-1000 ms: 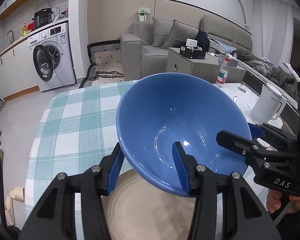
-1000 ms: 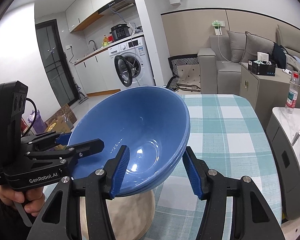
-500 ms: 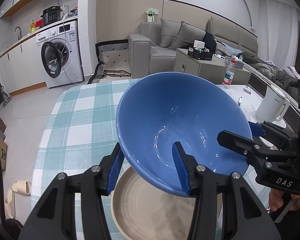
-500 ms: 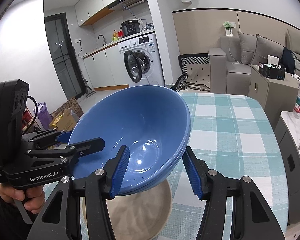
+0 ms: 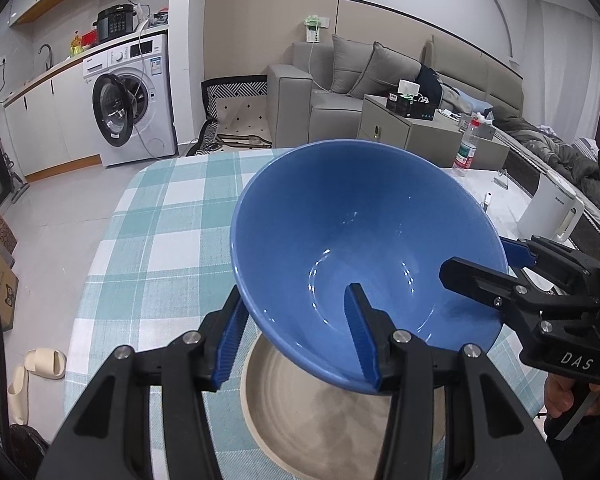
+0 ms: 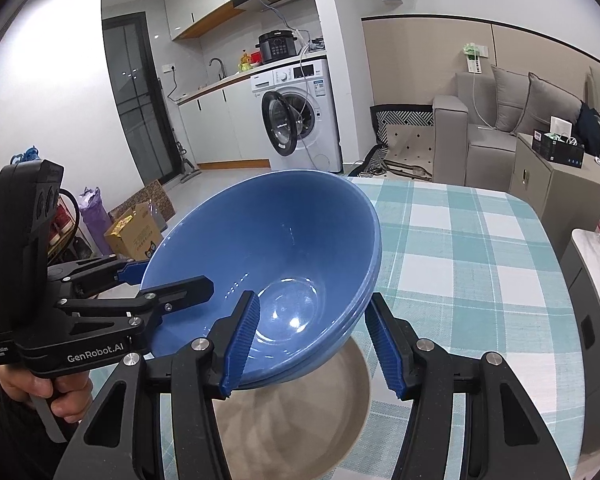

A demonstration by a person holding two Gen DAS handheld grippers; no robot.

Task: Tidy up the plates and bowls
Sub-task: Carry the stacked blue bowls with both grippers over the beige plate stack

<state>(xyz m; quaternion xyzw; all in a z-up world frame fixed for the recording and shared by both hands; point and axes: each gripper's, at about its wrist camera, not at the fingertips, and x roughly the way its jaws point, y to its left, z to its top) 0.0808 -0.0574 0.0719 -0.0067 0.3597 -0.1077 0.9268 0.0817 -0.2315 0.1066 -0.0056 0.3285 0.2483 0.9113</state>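
Blue bowls point(image 6: 268, 248): I count 2, nested, tilted, plus 1 beige plate point(image 5: 320, 412) right under them on the checked tabletop point(image 5: 160, 216). L hand-held gripper point(image 5: 296, 336) clamps the near rim; R hand-held gripper point(image 6: 312, 340) clamps the opposite rim. White kettle point(image 5: 552, 210) & bottle point(image 5: 466, 148) sit far right, apart.

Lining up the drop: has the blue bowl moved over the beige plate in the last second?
Yes. In the right wrist view the blue bowl has slid left against the beige plate; more plate now shows on its right.
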